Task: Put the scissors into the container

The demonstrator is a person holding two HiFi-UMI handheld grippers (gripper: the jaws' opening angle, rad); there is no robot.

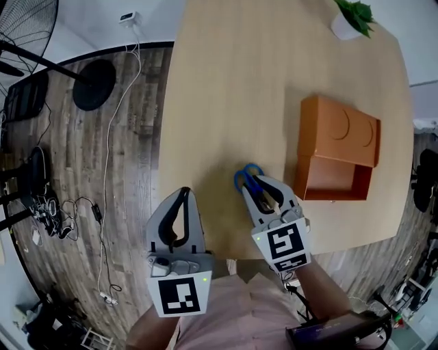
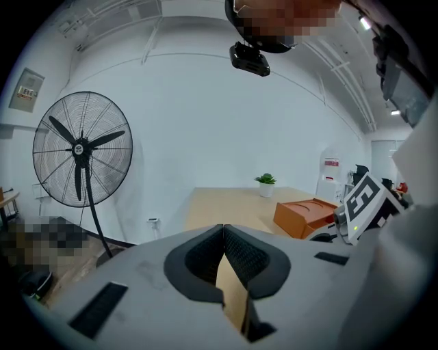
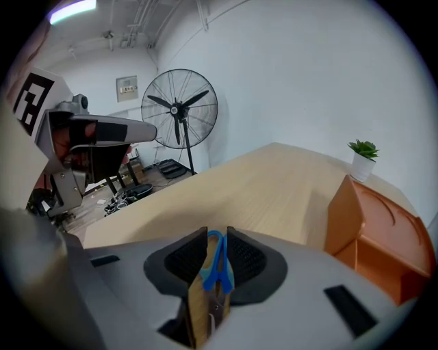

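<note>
The scissors [image 1: 247, 179] have blue handles; my right gripper [image 1: 262, 183] is shut on them over the table's near part, handles pointing away from me. In the right gripper view the blue scissors [image 3: 218, 262] stand pinched between the two dark pads. The orange container [image 1: 337, 150] lies on its side to the right of that gripper, its opening facing me; it also shows as an orange container [image 3: 375, 236] at the right. My left gripper [image 1: 184, 196] hangs at the table's near left edge, jaws together with nothing in them, as the left gripper [image 2: 223, 231] shows.
The wooden table [image 1: 239, 89] carries a small potted plant [image 1: 352, 19] at its far right corner. A standing fan [image 2: 82, 160] and cables [image 1: 109, 171] are on the wooden floor to the left. A chair [image 1: 342, 331] stands near my right side.
</note>
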